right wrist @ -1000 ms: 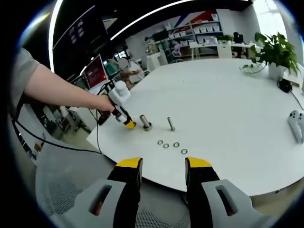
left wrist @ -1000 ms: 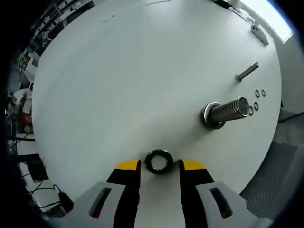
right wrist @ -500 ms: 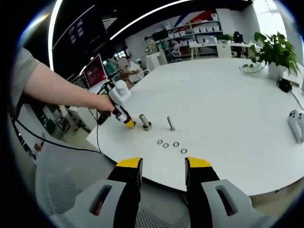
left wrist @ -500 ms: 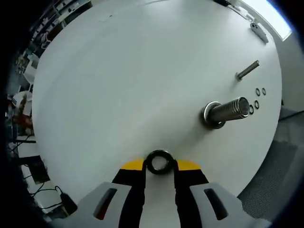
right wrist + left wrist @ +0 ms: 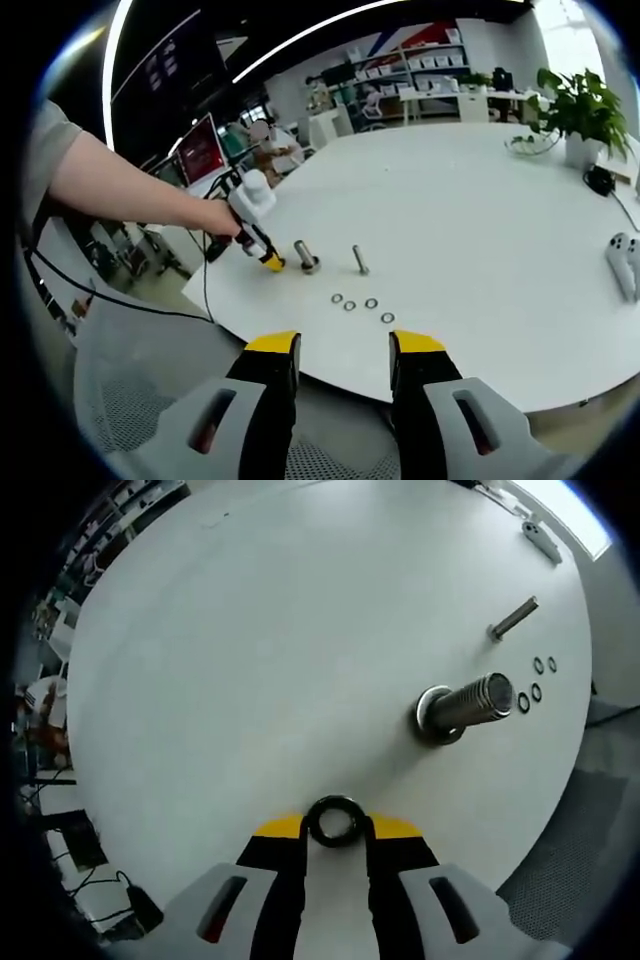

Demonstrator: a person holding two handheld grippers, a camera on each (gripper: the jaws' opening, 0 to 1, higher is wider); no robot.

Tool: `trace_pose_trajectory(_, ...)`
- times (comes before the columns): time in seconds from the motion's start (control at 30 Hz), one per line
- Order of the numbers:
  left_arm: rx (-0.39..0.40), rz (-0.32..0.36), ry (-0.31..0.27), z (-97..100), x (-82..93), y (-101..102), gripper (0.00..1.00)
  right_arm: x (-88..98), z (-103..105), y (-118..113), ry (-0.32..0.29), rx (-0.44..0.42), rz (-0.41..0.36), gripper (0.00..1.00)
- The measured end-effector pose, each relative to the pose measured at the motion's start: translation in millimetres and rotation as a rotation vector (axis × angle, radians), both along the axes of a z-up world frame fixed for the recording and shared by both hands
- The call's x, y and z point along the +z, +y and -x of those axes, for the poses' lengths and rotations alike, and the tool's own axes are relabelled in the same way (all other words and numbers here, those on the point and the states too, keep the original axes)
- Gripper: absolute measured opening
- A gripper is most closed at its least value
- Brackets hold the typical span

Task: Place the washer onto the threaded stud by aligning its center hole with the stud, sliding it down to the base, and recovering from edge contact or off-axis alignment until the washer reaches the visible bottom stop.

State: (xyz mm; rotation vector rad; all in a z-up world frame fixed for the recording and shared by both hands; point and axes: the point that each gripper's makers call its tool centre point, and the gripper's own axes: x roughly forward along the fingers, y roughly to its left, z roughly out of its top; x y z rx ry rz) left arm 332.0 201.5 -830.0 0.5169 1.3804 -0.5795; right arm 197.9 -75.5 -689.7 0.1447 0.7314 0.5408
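**Washer pinched in my left gripper, near the big stud**

My left gripper (image 5: 338,827) has its two yellow-tipped fingers (image 5: 276,829) squeezed in tight on the washer (image 5: 336,820) — a dark metal ring with its round hole facing my camera. The ring sits right between the tips, touching both. I cannot tell if it rests on the white table (image 5: 250,650) or hangs just above it.

I use the threaded stud (image 5: 462,706) as my marker. It is a fat silver post with ridges, standing on a round base on the table. In the left gripper view the washer is below and to the left of the stud, apart from it, with bare table between them. It is not on the stud.

Past the stud, on the far side from my washer, stands a thin bolt (image 5: 513,618). Four small rings (image 5: 536,679) lie close beside the stud's top end in this view.

In the right gripper view my right gripper (image 5: 342,352) is spread wide and grips nothing — I see floor and the table edge through the gap. It hangs off the table's near side, well apart from the stud (image 5: 305,257). From here the left gripper (image 5: 262,250), in a person's hand (image 5: 215,217), has its tip just beside the stud. The thin bolt (image 5: 360,261) stands to the stud's right, and the small rings (image 5: 360,306) lie in a row nearer to me. A potted plant (image 5: 580,112) sits far off across the table.
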Motion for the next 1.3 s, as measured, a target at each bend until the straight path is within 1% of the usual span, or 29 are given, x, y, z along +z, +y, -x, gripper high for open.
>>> trace_pose_trajectory(0.1, -0.021, -0.011, 0.011, 5.3, 0.0, -2.1, 0.2, 0.4, -0.2, -0.2, -0.003, -0.002, -0.002, 0.37)
trace_pose_trajectory(0.23, -0.021, -0.024, 0.018, 7.4, -0.3, -1.8, 0.2, 0.3, -0.2, -0.3, -0.003, -0.001, -0.002, 0.37)
trace_pose_trajectory(0.43, -0.066, -0.039, 0.048, 12.9, -5.1, -0.5, 0.21, 0.9, -0.3, -0.3, -0.004, -0.002, -0.004, 0.37)
trace_pose_trajectory(0.53, -0.079, -0.045, 0.041, 13.2, -6.1, 0.0, 0.21, 0.8, -0.2, -0.3, -0.004, -0.002, -0.004, 0.37)
trace_pose_trajectory(0.6, -0.07, -0.04, 0.033, 11.5, -6.8, 1.9, 0.21, 0.6, -0.1, -0.1, -0.003, 0.0, -0.004, 0.37)
trace_pose_trajectory(0.67, -0.084, -0.032, 0.023, 11.1, -7.3, 1.8, 0.21, 0.7, 0.0, 0.0, -0.004, 0.0, -0.004, 0.37)
trace_pose_trajectory(0.8, -0.076, -0.02, 0.013, 9.1, -8.9, 3.5, 0.21, 1.0, 0.2, 0.2, -0.005, 0.0, -0.005, 0.37)
trace_pose_trajectory(0.93, -0.077, -0.038, 0.015, 11.7, -9.7, 0.6, 0.21, 1.6, 0.3, 0.4, -0.007, 0.0, -0.006, 0.37)
trace_pose_trajectory(1.07, -0.075, -0.042, 0.005, 14.5, -9.9, 0.0, 0.2, 1.2, 0.2, 0.6, -0.007, 0.002, -0.005, 0.37)
trace_pose_trajectory(1.13, -0.043, -0.039, 0.0, 15.1, -10.1, 0.9, 0.2, 1.7, 0.4, 0.7, -0.008, 0.003, -0.005, 0.37)
trace_pose_trajectory(1.3, -0.028, -0.033, -0.001, 16.2, -9.6, 0.6, 0.19, 2.1, 0.0, 0.3, -0.009, -0.001, -0.007, 0.37)
